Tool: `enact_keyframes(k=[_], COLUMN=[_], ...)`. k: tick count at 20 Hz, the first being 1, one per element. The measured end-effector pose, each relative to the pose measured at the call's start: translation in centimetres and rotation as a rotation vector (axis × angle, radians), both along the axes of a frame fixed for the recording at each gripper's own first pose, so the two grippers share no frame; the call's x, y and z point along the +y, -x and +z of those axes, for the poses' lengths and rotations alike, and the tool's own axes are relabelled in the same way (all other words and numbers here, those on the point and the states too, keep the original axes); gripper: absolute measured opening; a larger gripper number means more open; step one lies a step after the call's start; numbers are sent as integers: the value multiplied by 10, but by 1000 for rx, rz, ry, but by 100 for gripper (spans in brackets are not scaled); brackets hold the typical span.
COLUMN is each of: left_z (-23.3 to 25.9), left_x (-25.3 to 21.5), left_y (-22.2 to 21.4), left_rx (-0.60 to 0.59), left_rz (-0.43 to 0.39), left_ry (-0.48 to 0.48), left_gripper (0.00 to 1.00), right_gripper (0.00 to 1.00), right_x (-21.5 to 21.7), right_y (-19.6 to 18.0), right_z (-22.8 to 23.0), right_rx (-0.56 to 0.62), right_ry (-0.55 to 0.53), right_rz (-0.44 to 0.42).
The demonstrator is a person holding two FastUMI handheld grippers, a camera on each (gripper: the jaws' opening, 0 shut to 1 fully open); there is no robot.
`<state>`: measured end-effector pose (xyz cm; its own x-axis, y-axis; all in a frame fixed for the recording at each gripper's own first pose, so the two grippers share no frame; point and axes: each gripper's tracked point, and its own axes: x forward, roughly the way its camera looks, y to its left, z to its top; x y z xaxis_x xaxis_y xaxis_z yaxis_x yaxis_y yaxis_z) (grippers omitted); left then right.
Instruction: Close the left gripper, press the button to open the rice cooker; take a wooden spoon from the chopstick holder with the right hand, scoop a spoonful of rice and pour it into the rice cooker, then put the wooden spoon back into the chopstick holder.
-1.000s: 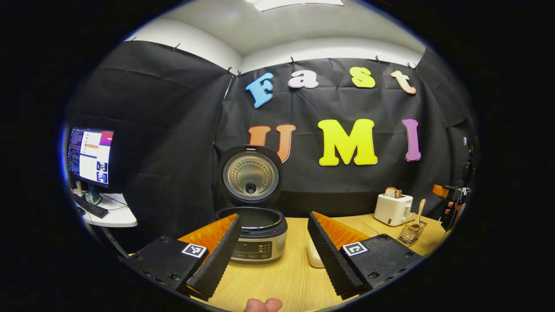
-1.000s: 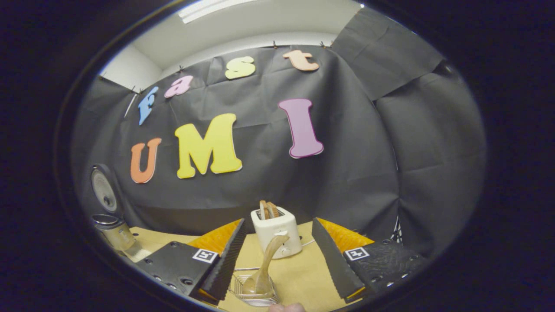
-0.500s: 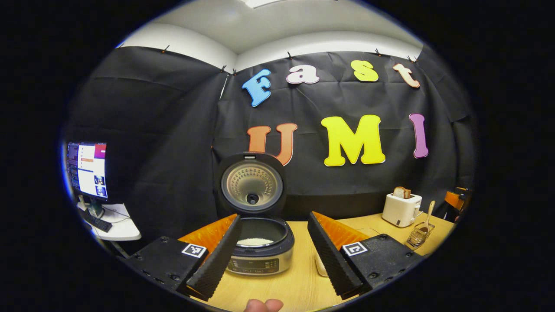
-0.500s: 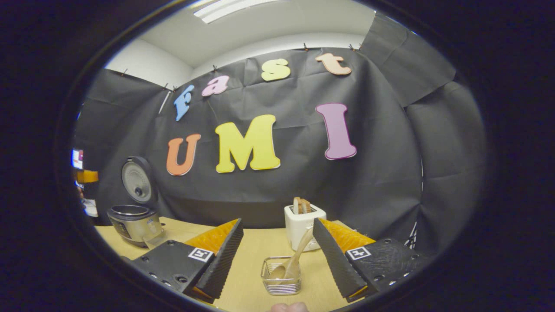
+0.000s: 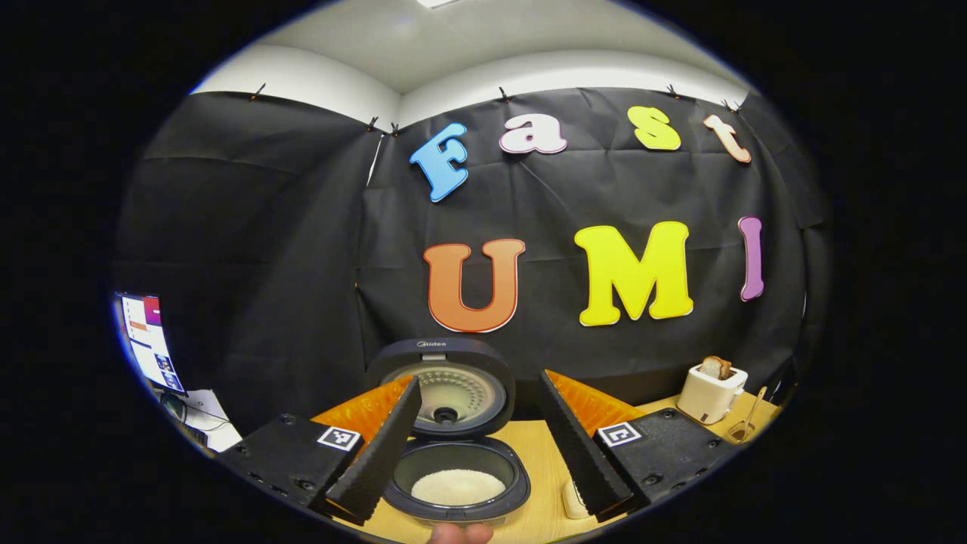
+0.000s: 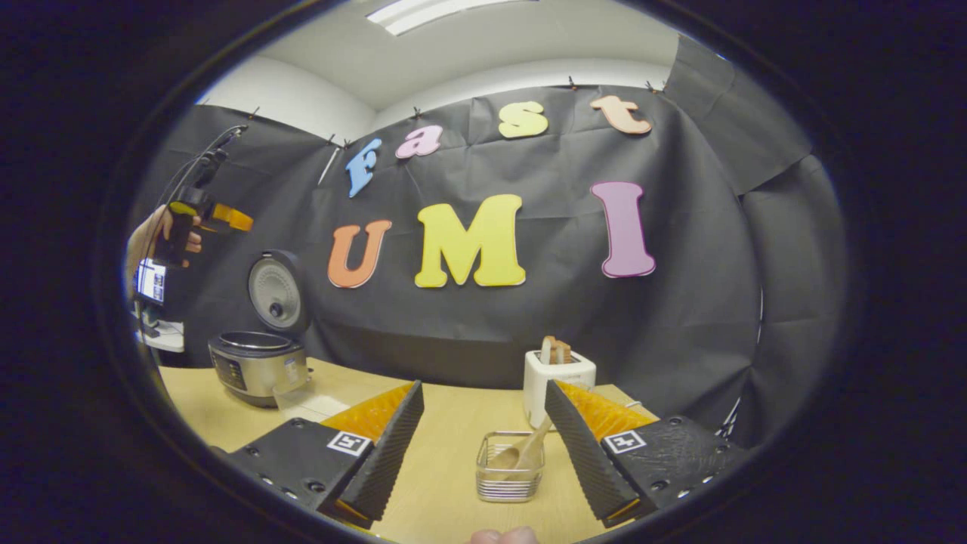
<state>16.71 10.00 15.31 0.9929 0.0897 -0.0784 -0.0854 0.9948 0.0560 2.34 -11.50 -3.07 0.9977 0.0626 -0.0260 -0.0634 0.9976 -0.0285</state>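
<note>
We are pulling both grippers back, fingers wide and empty: wooden spoon [image 6: 526, 453] resting in chopstick holder [image 6: 509, 478] between right gripper [image 6: 483, 446] fingers. Left gripper [image 5: 477, 442] is rising over open rice cooker [image 5: 455, 483]; task looking finished.

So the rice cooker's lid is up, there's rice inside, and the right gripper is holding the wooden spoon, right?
Not quite. The right gripper holds nothing: in the right gripper view it is open, and the wooden spoon rests in the chopstick holder. The rice cooker is open with rice inside, as the left gripper view shows.

Rice cooker [image 5: 453, 483] sits lid-up on the worktop [image 6: 446, 483], white rice [image 5: 457, 486] inside; wooden spoon [image 6: 521, 452] leans in the wire chopstick holder [image 6: 508, 478].
</note>
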Motion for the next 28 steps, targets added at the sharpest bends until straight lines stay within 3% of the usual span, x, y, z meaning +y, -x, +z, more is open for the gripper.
enact_keyframes(k=[3,8,16,18,24,28], left_z=[5,9,-29,-25,-33,-40], left_x=[17,47,82,86,83,73], left_y=[-38,-95,-152,-162,-160,-133], left_rx=[64,121,224,201,235,270], left_rz=[9,62,160,164,147,97], left_ry=[32,114,29,20,39,26], left_gripper=[98,98,98,98,100,100], right_gripper=[95,96,95,95,95,96], right_x=[4,37,44,42,49,56], right_y=[1,7,16,17,10,12], right_z=[-1,-25,-55,-55,-64,-63], right_rx=[-16,25,103,95,119,121], right_ry=[34,62,8,3,-43,-41], right_rz=[-2,79,114,109,125,136])
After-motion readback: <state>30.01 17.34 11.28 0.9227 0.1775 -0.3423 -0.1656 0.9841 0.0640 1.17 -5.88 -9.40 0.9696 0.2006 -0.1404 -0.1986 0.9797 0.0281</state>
